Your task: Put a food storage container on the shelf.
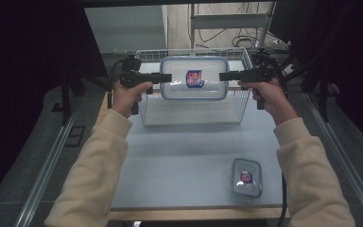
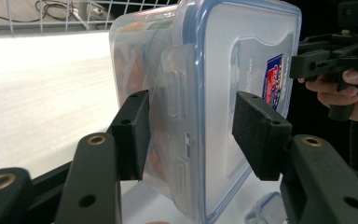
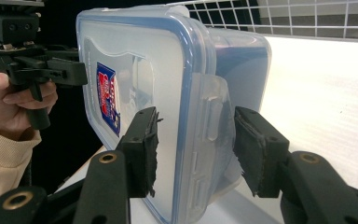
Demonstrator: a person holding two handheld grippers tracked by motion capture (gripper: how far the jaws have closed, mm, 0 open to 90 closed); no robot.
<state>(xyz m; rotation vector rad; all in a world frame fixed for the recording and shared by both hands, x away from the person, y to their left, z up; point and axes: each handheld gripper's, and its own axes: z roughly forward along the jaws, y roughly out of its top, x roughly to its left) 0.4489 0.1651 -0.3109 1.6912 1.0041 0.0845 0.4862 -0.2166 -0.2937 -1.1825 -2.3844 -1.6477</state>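
Observation:
A large clear food container [image 1: 194, 78] with a blue-rimmed lid and a red and blue label hangs above the wire basket [image 1: 144, 106], held from both ends. My left gripper [image 1: 168, 78] clamps its left end; in the left gripper view the pads of my left gripper [image 2: 191, 116] press on the lid and the underside by a side latch of the container [image 2: 205, 70]. My right gripper [image 1: 222, 75] clamps the right end, and in the right gripper view its pads [image 3: 196, 126] squeeze the container [image 3: 168, 70] the same way.
A small clear container [image 1: 246, 177] with the same label lies at the front right of the pale table [image 1: 184, 156]. The white wire basket stands at the table's far edge. Dark curtains and metal rails flank both sides.

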